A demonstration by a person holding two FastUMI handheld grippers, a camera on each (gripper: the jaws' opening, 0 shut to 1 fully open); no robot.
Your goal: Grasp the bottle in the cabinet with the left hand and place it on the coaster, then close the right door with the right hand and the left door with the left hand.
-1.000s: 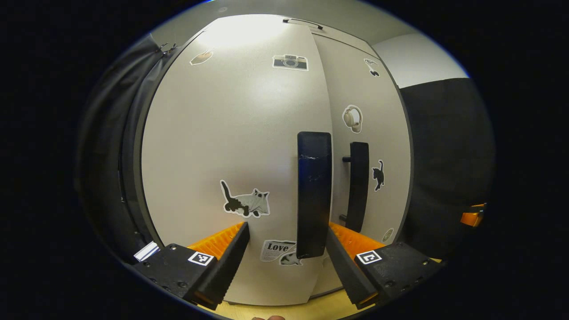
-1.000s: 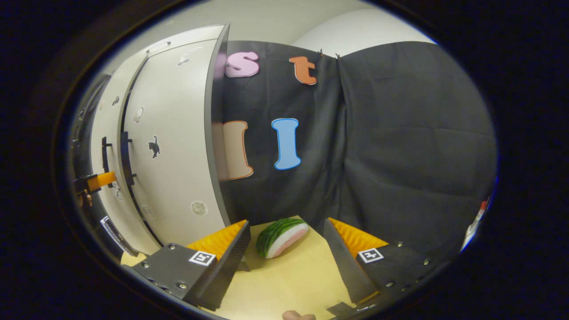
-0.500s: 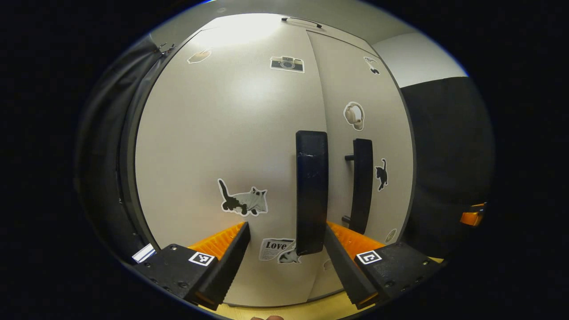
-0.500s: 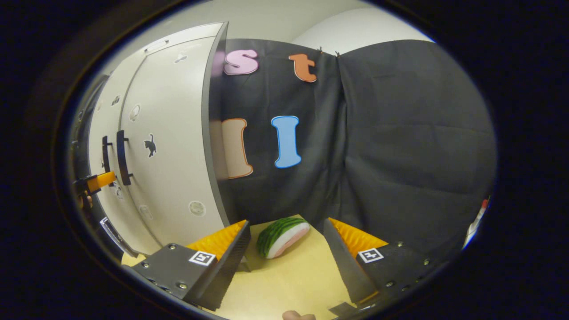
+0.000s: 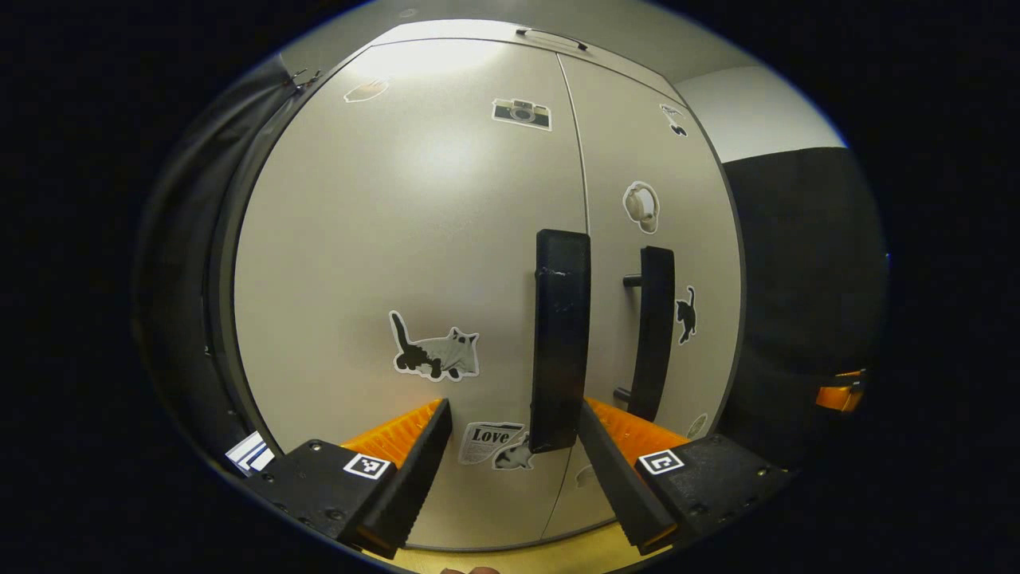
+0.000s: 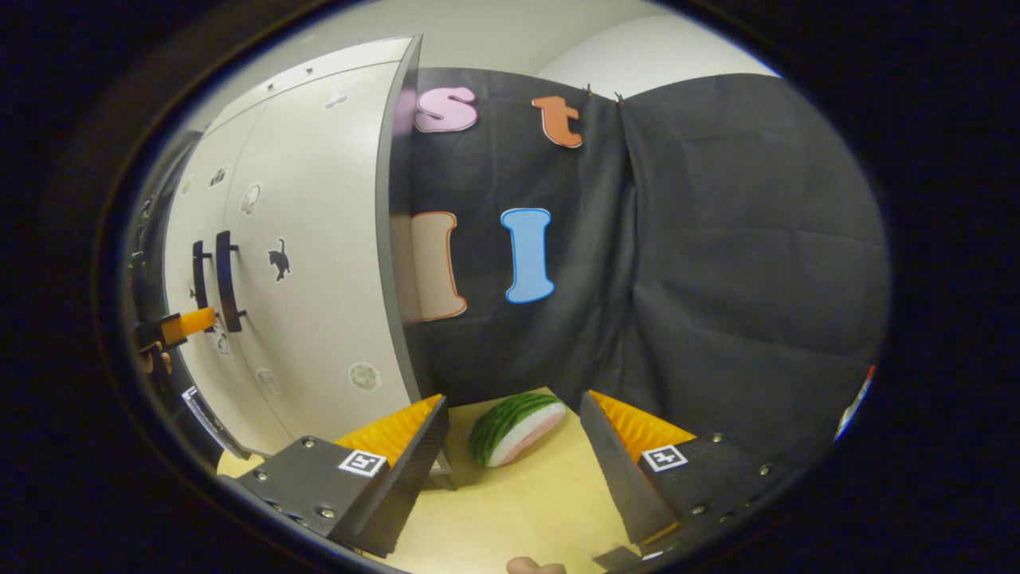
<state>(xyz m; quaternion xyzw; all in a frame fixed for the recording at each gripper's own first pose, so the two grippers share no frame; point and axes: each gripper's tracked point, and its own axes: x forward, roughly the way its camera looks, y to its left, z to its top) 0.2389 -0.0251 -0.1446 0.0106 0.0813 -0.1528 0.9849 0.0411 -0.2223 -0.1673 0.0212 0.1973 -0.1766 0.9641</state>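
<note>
The grey cabinet fills the left gripper view, with its left door (image 5: 414, 239) and right door (image 5: 637, 143) lying flush along the middle seam. A black handle (image 5: 562, 335) stands on the left door, and another black handle (image 5: 655, 331) on the right door. My left gripper (image 5: 514, 470) is open just in front of the left door, and the lower end of that door's handle shows between its fingers. My right gripper (image 6: 514, 470) is open over the yellow table (image 6: 526, 518), away from the cabinet (image 6: 319, 239). The left gripper (image 6: 175, 327) shows small by the handles.
A toy watermelon slice (image 6: 518, 426) lies on the table just ahead of my right gripper, near the cabinet's right corner. Black cloth walls stand behind it and to the right. A small white and red thing (image 6: 857, 399) peeks in at the far right edge.
The left door has swung the last bit inward and now sits flush with the right door. My left gripper followed it. The right gripper barely shifted.
</note>
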